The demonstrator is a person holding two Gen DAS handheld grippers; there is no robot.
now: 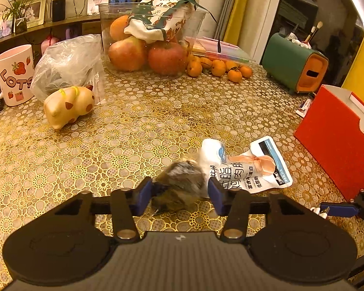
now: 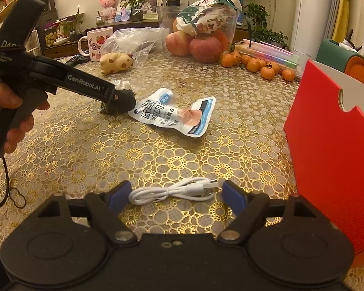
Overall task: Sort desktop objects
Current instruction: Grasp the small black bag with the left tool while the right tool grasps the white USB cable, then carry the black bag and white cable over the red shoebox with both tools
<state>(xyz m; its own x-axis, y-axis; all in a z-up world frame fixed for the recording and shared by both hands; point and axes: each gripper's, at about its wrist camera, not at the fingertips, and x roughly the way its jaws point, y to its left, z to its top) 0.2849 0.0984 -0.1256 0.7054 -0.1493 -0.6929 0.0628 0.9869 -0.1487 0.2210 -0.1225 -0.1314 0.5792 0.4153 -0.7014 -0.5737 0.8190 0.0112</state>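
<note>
Left wrist view: the left tool (image 1: 179,191) stands spread, its blue pads either side of a dark crinkly packet (image 1: 182,181) lying on the bench (image 1: 109,145) in the near centre; not clenched on it yet; the white snack pouch (image 1: 250,167) touches the packet's right side.
Right wrist view: the right tool (image 2: 176,195) is released, straddling a coiled white USB cable (image 2: 172,192) on the near bench; the red box (image 2: 332,145) stands just right.
Handling: packet and pouch look light, soft, slippery; pinch the packet's bulk; cable is limp, so take it at the bundled middle.
</note>
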